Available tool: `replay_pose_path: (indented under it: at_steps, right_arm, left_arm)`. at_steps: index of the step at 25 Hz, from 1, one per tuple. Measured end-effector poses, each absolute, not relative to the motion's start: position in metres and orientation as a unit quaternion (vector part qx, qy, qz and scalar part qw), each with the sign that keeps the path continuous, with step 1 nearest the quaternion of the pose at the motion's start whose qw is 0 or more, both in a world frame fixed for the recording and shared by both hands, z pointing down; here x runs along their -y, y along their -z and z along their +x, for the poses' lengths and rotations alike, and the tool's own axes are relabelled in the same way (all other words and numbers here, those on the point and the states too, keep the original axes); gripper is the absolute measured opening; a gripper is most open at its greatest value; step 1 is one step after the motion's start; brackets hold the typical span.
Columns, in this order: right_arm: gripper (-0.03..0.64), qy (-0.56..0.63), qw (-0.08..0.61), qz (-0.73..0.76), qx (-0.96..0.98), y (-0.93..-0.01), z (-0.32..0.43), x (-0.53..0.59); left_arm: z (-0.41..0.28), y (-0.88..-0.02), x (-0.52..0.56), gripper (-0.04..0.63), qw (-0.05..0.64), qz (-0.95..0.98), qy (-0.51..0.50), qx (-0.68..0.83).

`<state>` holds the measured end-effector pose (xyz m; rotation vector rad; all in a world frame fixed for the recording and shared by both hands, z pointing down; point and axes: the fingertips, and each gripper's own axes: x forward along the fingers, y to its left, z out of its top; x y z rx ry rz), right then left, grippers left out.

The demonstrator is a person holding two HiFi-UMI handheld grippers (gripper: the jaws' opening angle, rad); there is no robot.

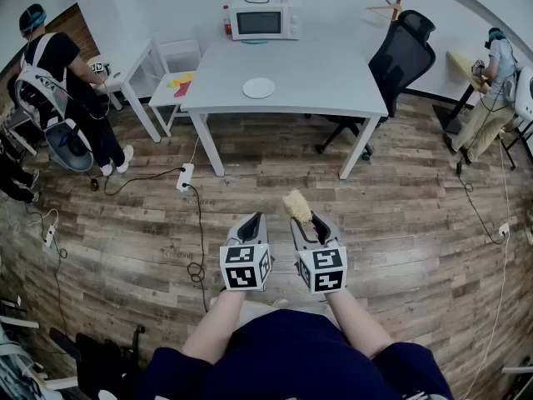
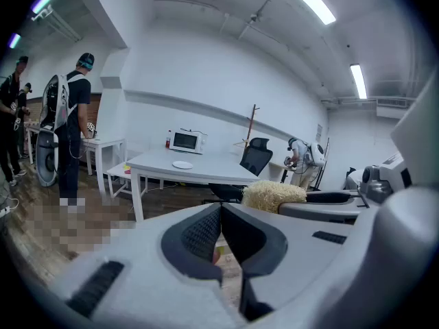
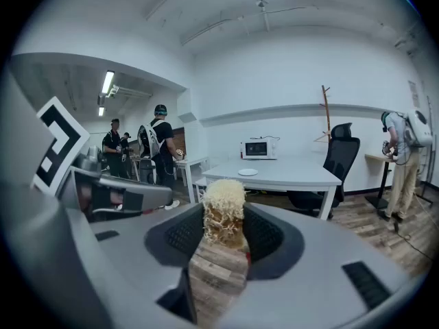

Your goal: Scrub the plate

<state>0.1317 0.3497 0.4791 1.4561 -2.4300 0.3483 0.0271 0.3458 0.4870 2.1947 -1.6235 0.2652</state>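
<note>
The step in hand is judged to be the approach: the plate (image 1: pixel 258 87) lies flat on the white table (image 1: pixel 333 73) at upper centre of the head view, well apart from both grippers, which sit at lower centre over the wood floor. To do it well, carry the scrubbing pad to the table with a firm clamp and present its free fibrous end to the plate face. A bare plate on a smooth top is likely to slide, so brace its rim with the other gripper. The right gripper (image 3: pixel 223 218) has its jaws closed on the straw-coloured scrubbing pad (image 3: pixel 221 208), which projects beyond the tips. The left gripper (image 2: pixel 221 214) has its jaws together and holds nothing.
</note>
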Motion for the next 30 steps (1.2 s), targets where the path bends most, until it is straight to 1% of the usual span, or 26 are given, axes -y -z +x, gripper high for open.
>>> replay_pose_path:
  at_steps: [11,16,20,25,30]
  right_arm:
    - [0.175,-0.116,0.142,0.493,0.851,-0.477,0.14,-0.347]
    - [0.176,-0.136,0.104,0.481,0.86,-0.472,0.134,-0.344]
    - [0.176,-0.136,0.114,0.476,0.862,-0.477,0.123,-0.342]
    - [0.176,-0.137,0.121,0.471,0.863,-0.479,0.114,-0.328]
    - [0.176,-0.144,0.123,0.48,0.857,-0.48,0.121,-0.286]
  left_arm:
    - [0.039,-0.493,-0.345,0.02,0.208,0.776,-0.09,0.589]
    - [0.034,-0.491,-0.348,0.02,0.202,0.775,-0.097,0.59]
    - [0.022,-0.497,-0.347,0.02,0.213,0.767,-0.099,0.597]
    - [0.01,-0.503,-0.326,0.02,0.232,0.761,-0.084,0.599]
    - [0.013,-0.51,-0.281,0.019,0.239,0.768,-0.085,0.588]
